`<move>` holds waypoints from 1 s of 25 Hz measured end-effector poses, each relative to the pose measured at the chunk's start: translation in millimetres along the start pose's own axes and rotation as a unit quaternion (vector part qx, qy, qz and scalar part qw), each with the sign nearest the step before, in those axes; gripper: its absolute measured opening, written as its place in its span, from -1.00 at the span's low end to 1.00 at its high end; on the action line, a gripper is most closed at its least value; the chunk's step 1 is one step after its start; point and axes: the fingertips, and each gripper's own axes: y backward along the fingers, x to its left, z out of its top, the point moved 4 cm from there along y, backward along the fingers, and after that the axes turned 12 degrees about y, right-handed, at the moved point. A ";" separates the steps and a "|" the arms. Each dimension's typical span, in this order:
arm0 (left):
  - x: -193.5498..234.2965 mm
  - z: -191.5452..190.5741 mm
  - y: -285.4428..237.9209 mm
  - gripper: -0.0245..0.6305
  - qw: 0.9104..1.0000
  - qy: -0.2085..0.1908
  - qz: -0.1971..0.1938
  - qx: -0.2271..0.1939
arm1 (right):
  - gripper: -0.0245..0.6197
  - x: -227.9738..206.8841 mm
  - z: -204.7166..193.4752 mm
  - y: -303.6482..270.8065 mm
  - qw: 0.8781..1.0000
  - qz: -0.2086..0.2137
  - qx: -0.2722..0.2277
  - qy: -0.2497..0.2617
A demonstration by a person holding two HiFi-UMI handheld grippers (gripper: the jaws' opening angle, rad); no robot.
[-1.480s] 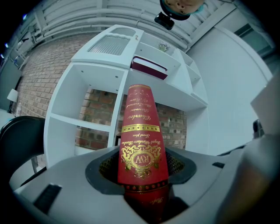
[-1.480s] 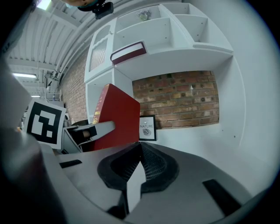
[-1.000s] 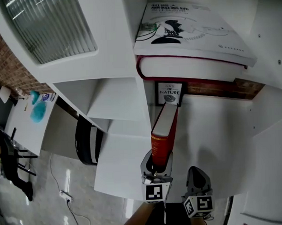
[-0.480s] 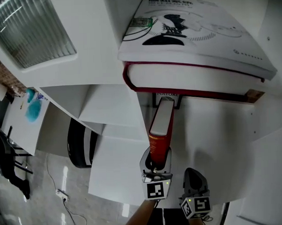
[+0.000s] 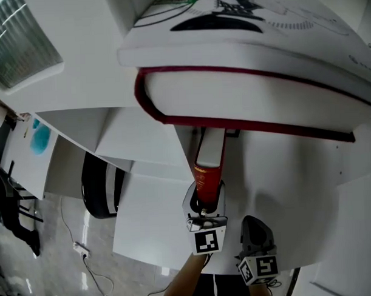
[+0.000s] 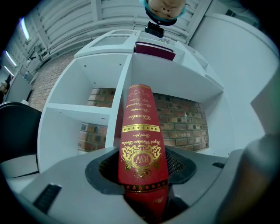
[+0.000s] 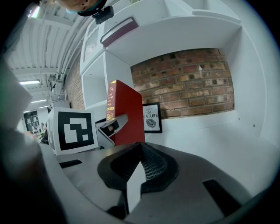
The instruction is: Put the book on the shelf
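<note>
"At the shelf's [image 7: 210,127] front edge, left side: status?"

"Left gripper [image 5: 202,203] pinches the red book [image 6: 140,144] upright by its foot. Right gripper [image 7: 138,175] is pressed together, empty. Hold the book vertical, seat it squarely, then release. Compartment holds only a framed picture [image 7: 152,117] at the back wall."

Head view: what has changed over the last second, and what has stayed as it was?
The left hand-held gripper has pushed the red book, upright, deeper into the shelf. Its far end now passes under the large white book on top, which looms bigger as the head camera came closer. Unchanged: the grip on the red book; the right hand-held gripper low beside it, holding nothing.
</note>
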 end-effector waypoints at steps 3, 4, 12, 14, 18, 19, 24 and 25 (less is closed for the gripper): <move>0.5 -3.4 -6.2 -0.17 1.000 -0.013 -0.001 0.000 | -0.88 0.4 -0.5 -6.1 1.000 0.000 0.006 0.001; 1.3 -4.4 -8.1 -0.17 1.000 -0.016 0.000 -0.001 | -0.88 0.9 -0.7 -8.3 1.000 0.000 0.007 0.002; 6.6 -8.4 -19.6 -0.17 0.999 -0.043 0.008 -0.004 | -0.88 2.1 -5.9 -16.3 1.000 0.007 0.010 -0.004; 5.9 -9.3 -20.9 -0.17 0.997 -0.077 0.003 0.003 | -0.88 3.4 -8.8 -17.2 1.000 0.010 0.010 -0.008; 4.0 -14.1 -17.1 -0.17 0.996 -0.086 0.010 0.010 | -0.88 4.6 -9.9 -17.6 1.000 0.014 0.012 -0.005; 4.4 -15.0 -16.0 -0.17 0.997 -0.081 0.014 0.010 | -0.88 4.9 -9.8 -17.8 1.000 0.016 0.011 -0.004; 10.6 -22.2 -9.9 -0.17 0.998 -0.039 0.038 0.012 | -0.88 5.6 -10.1 -17.9 1.000 0.026 0.008 -0.001; 11.4 -24.0 -8.3 -0.17 0.998 -0.036 0.041 0.014 | -0.88 5.6 -9.5 -17.1 1.000 0.024 0.008 -0.003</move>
